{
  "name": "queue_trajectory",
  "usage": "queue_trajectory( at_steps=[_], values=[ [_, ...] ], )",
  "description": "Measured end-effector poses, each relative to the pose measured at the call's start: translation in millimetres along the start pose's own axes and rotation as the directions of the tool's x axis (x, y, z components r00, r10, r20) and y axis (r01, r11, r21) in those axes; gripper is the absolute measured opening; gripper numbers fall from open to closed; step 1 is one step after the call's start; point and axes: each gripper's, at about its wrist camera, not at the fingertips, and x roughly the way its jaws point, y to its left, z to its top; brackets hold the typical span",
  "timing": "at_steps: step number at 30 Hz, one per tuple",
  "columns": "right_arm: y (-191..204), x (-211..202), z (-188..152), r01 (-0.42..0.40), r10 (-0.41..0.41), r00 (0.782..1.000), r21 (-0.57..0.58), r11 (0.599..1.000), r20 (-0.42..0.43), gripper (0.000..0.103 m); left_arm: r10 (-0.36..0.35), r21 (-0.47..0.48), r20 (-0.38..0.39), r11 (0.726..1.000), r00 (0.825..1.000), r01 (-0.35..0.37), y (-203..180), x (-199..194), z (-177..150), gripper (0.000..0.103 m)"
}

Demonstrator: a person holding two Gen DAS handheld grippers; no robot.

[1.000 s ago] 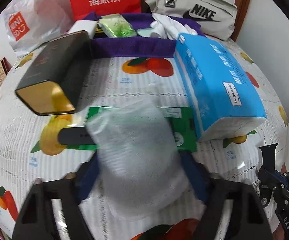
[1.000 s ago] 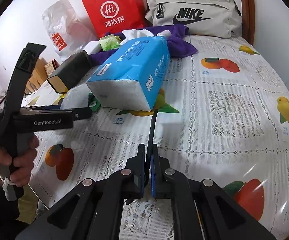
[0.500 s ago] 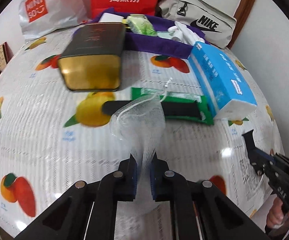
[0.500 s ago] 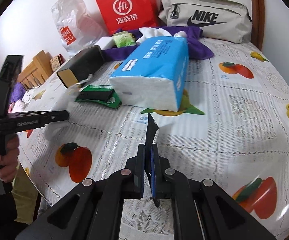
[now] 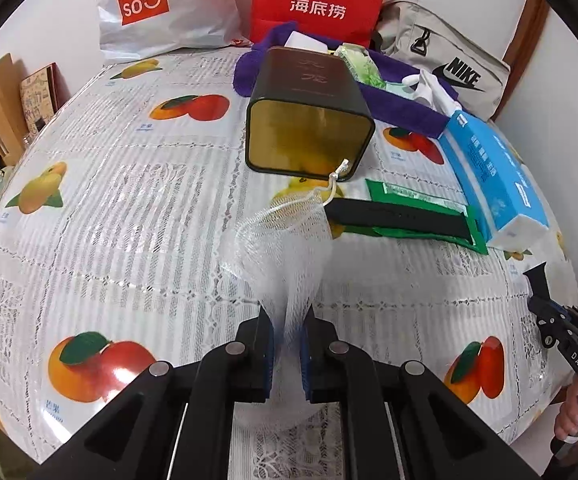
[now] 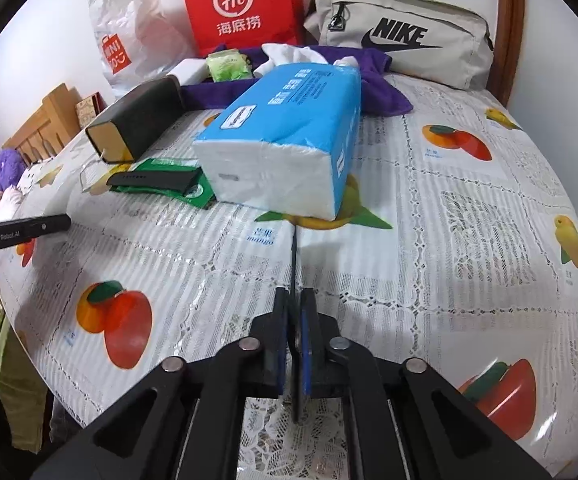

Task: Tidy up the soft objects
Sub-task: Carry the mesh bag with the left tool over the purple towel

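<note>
My left gripper (image 5: 287,320) is shut on a white mesh pouch (image 5: 285,240) with a drawstring, held above the fruit-print tablecloth (image 5: 129,208). My right gripper (image 6: 293,308) is shut on a thin dark flat strap (image 6: 293,256) seen edge-on, pointing at the blue tissue pack (image 6: 285,140). The tissue pack also shows in the left wrist view (image 5: 493,184). A purple cloth (image 5: 389,96) at the back holds a white glove (image 5: 433,88) and a green packet (image 5: 359,64).
A dark tin box (image 5: 309,120) lies on its side. A black strap (image 5: 397,216) lies on a green packet (image 5: 425,204). A red bag (image 5: 317,0), a Miniso bag (image 5: 161,8) and a Nike pouch (image 5: 449,68) line the back. The table edge is near.
My left gripper shut on the mesh pouch, lifted it and drew back to the left. My right gripper stayed shut on the strap and shifted slightly.
</note>
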Motion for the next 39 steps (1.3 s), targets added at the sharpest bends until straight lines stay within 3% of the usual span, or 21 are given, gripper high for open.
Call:
queue_trajectory(
  at_steps=[7,15,22,39],
  values=[
    [4.7,-8.1,4.6,-0.060,0.060,0.998,0.014,0.998,0.019,0.003,-0.082,0.016,0.023,0.996,0.996,0.082,-1.6,-1.7,4.7,0.008],
    [12.7,-30.9,23.2,-0.118,0.118,0.992,0.002,0.993,0.054,0.003,-0.093,0.004,0.062,0.996,0.994,0.093,3.1,-21.9,25.7,0.008],
    [14.2,-42.6,53.5,-0.160,0.161,0.983,-0.014,0.987,0.090,0.003,-0.103,-0.008,0.086,0.995,0.991,0.104,4.8,-34.7,51.9,0.008],
    [1.4,-31.8,150.4,-0.144,0.150,0.976,-0.049,0.988,0.156,0.003,-0.077,-0.019,0.103,0.997,0.992,0.080,0.4,-28.6,132.5,0.008]
  ],
)
